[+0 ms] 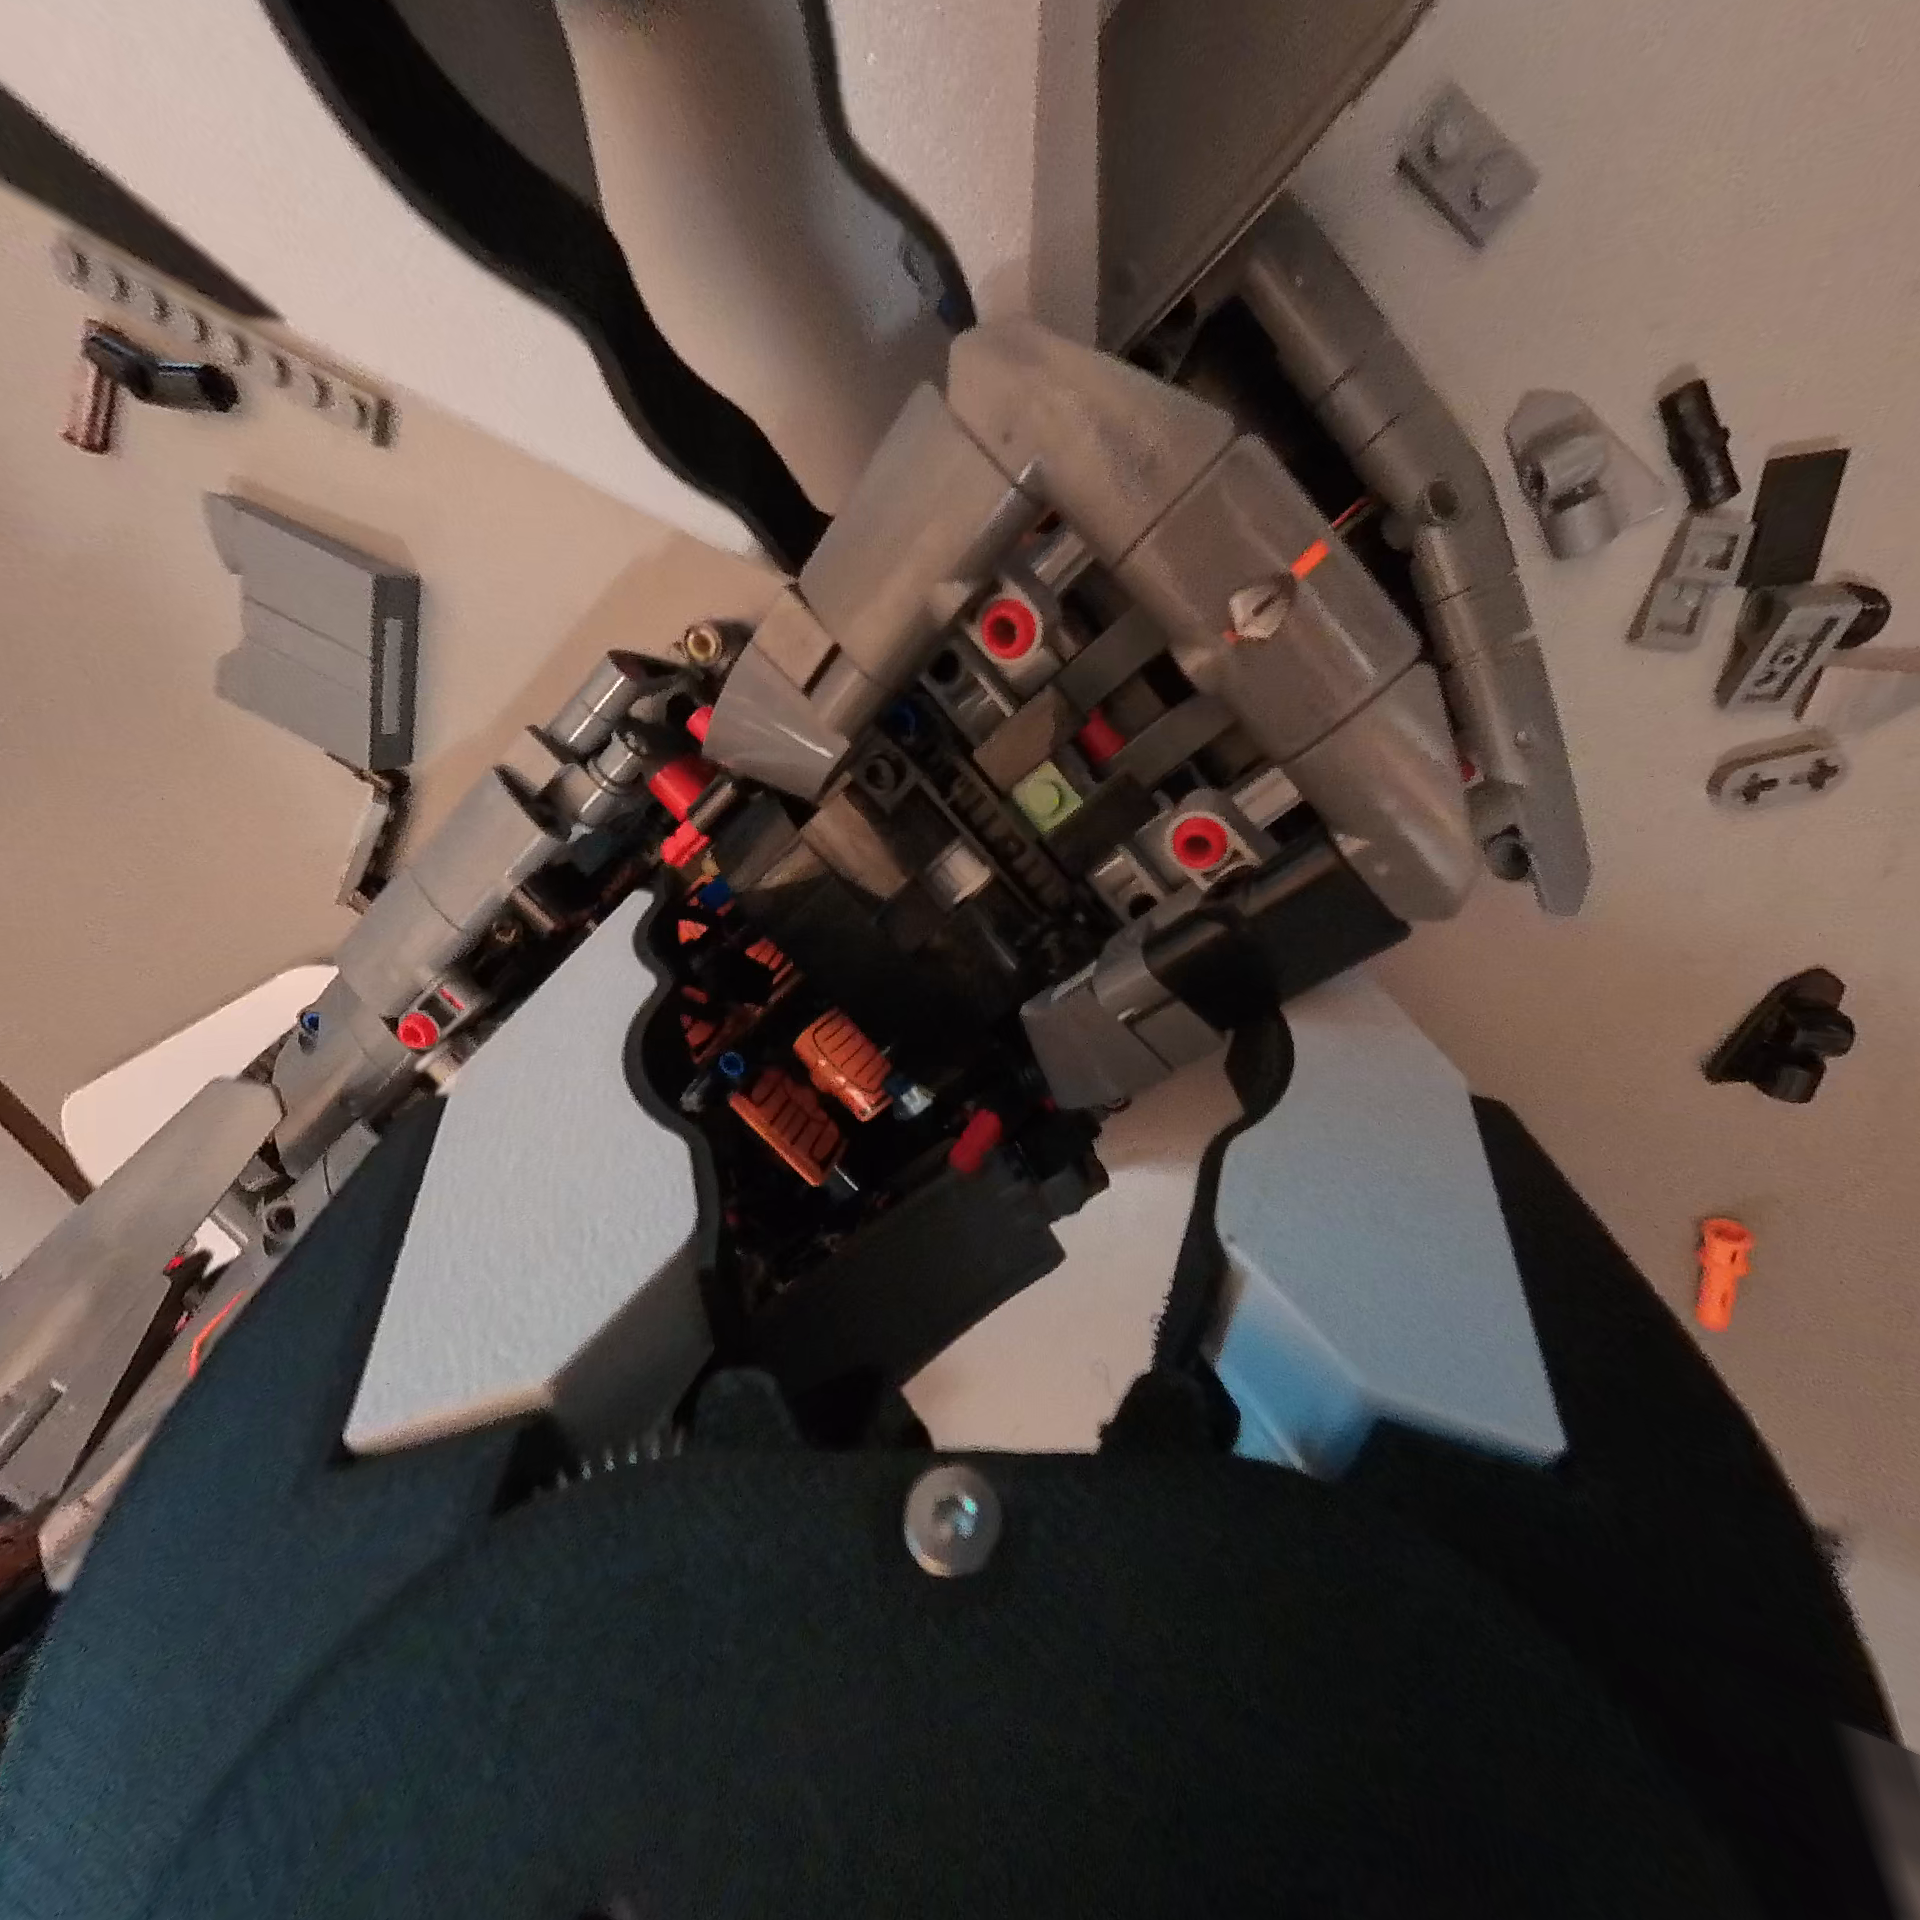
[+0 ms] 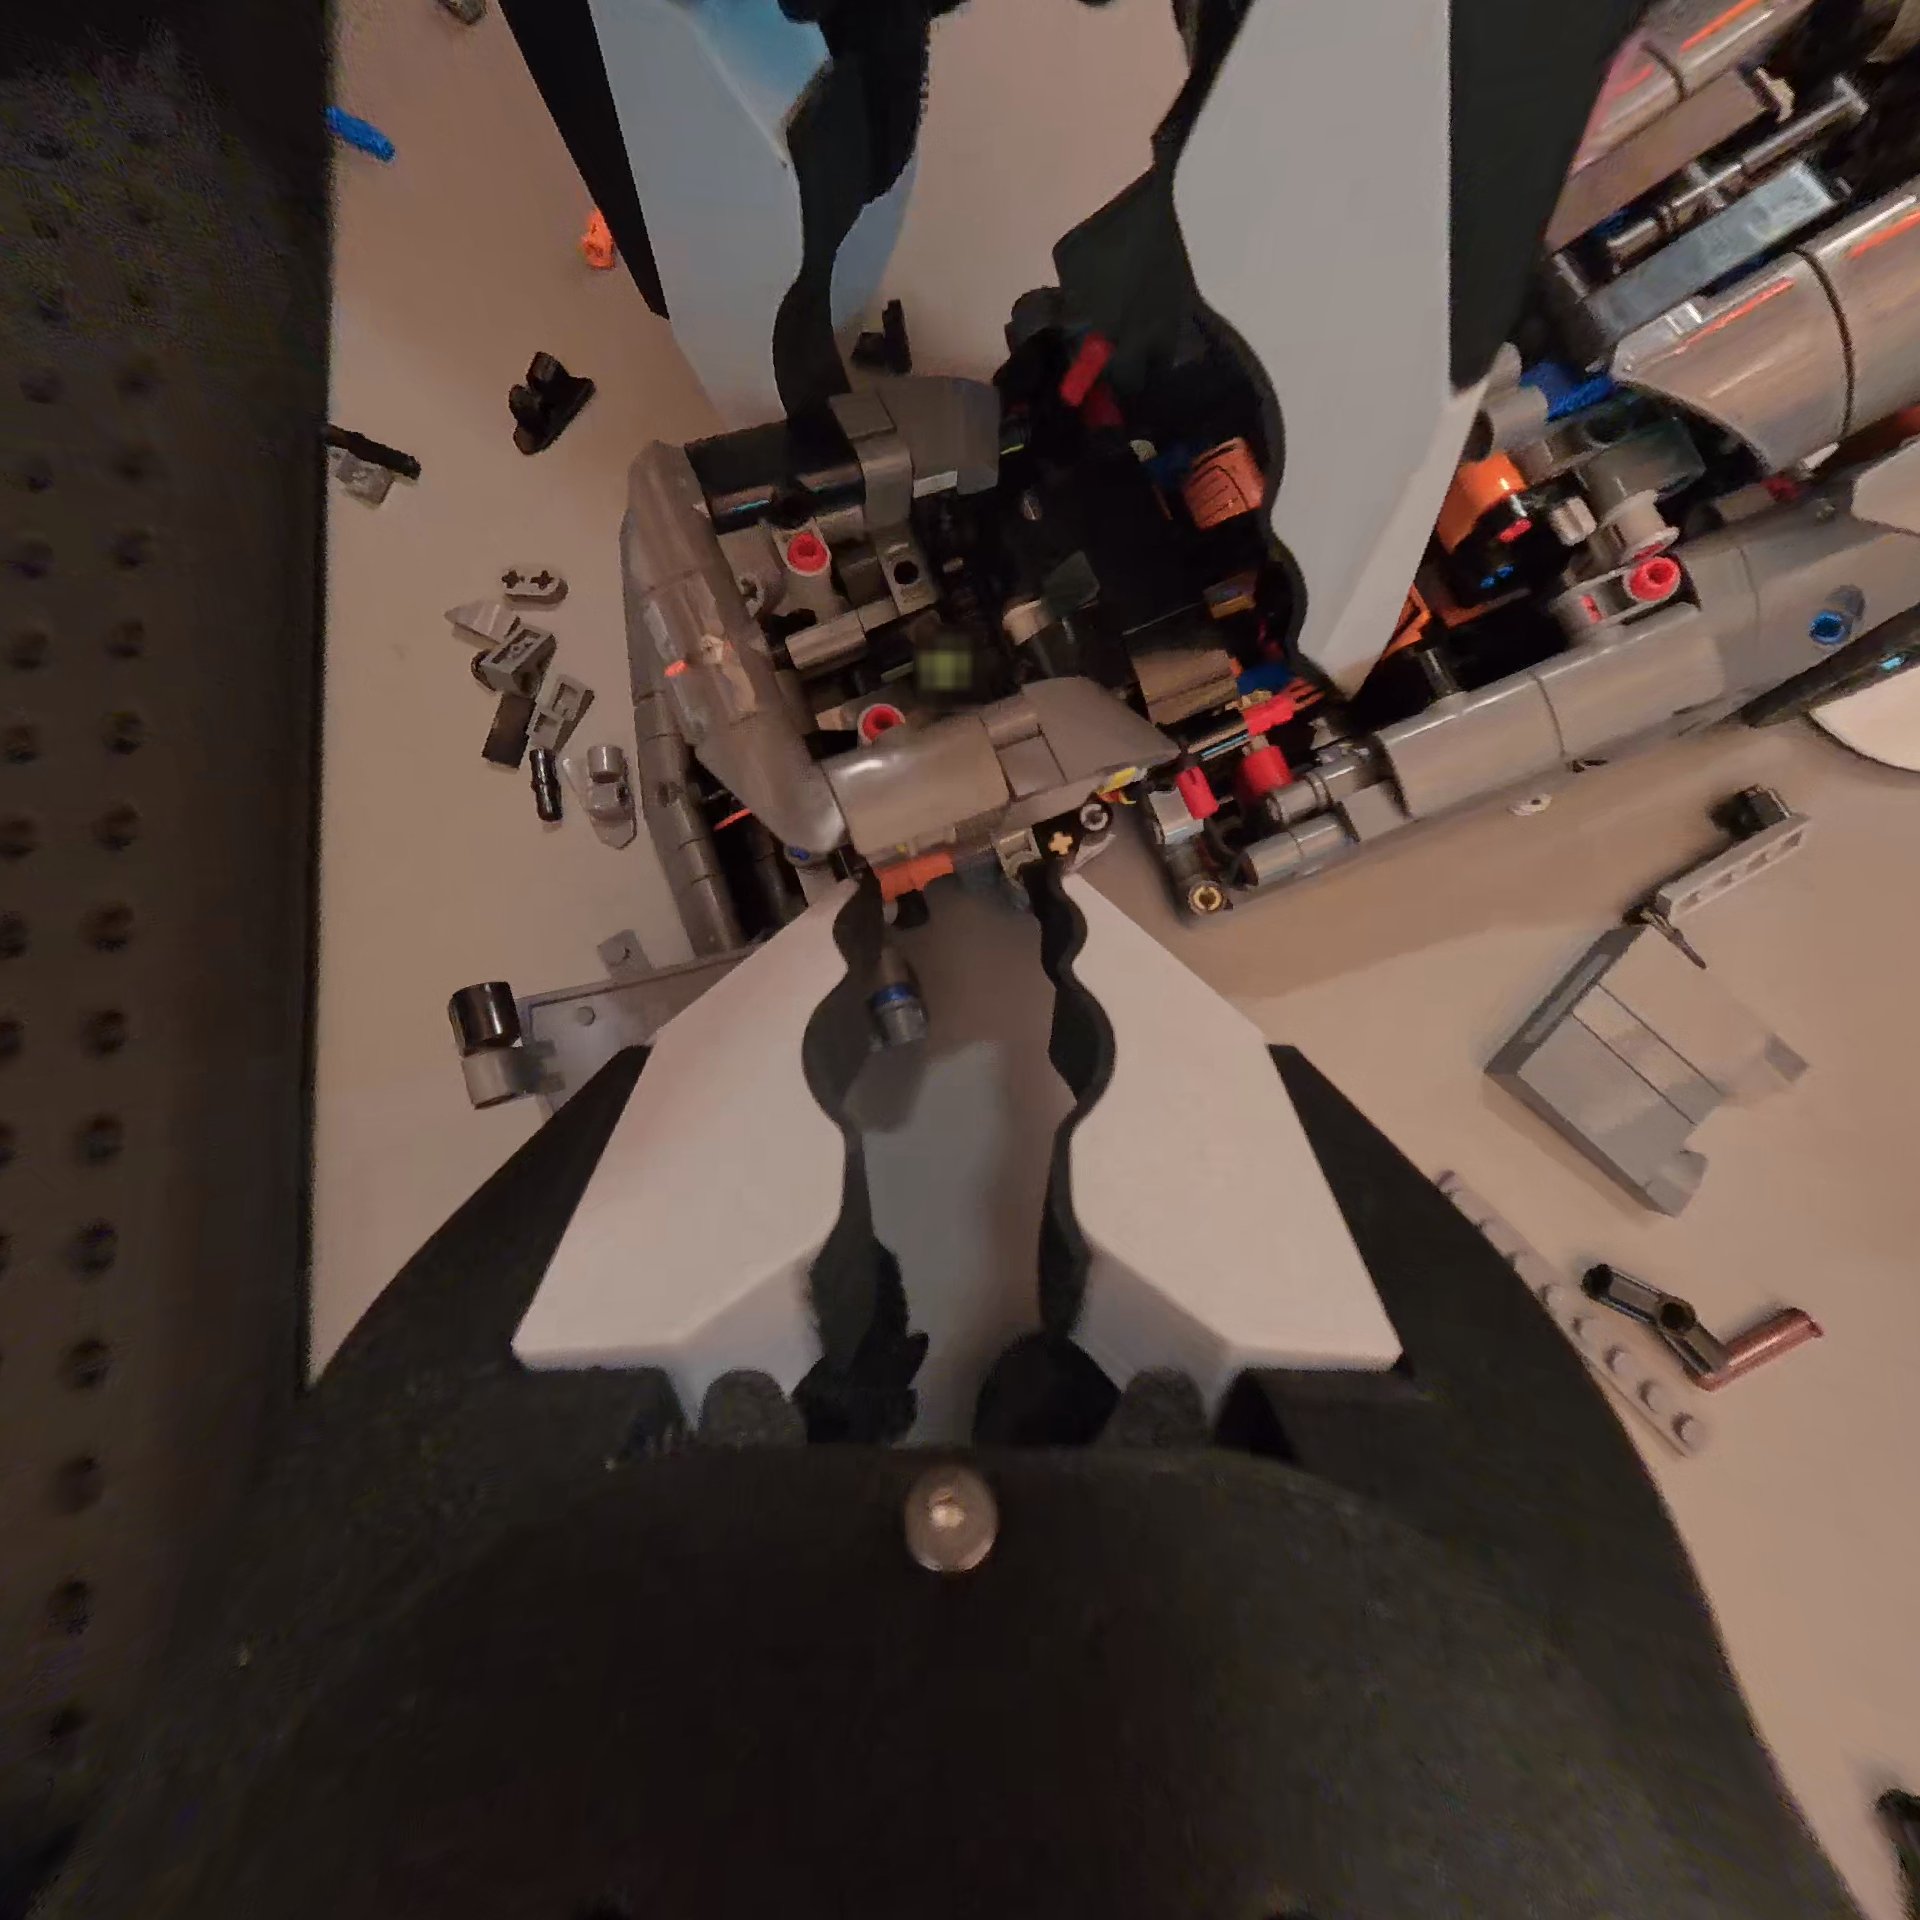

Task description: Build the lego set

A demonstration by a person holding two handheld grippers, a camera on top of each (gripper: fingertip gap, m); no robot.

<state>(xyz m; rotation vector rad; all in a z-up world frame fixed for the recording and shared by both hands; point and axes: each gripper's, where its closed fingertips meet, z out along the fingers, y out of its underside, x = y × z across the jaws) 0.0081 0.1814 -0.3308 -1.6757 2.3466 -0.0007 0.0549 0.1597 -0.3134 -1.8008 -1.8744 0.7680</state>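
Note:
A large grey lego model (image 1: 1195,582) with red pins and an orange-and-black inside lies on the pale table (image 1: 1558,1039). My left gripper (image 1: 956,997) is closed across the model's black and orange middle section, one pad on each side. My right gripper (image 2: 951,894) has its tips on the near edge of the model (image 2: 935,769), beside an orange pin (image 2: 914,873). A dark pin with a blue ring (image 2: 894,1008) sticks out between its fingers. Each gripper also shows in the other's view, reaching in from the top: the right (image 1: 966,436) and the left (image 2: 1039,488).
Loose parts lie around the model: a grey plate (image 1: 1465,166), a black clip (image 1: 1787,1039), an orange pin (image 1: 1720,1273), a grey wing panel (image 2: 1631,1070), a long grey plate (image 2: 1590,1340) and several small grey and black pieces (image 2: 540,675). A black perforated board (image 2: 156,831) runs along the table's left edge. There is about 6 cm between the tips of the two grippers. It is some 6 cm from my right tips to the grey plate (image 1: 1465,166).

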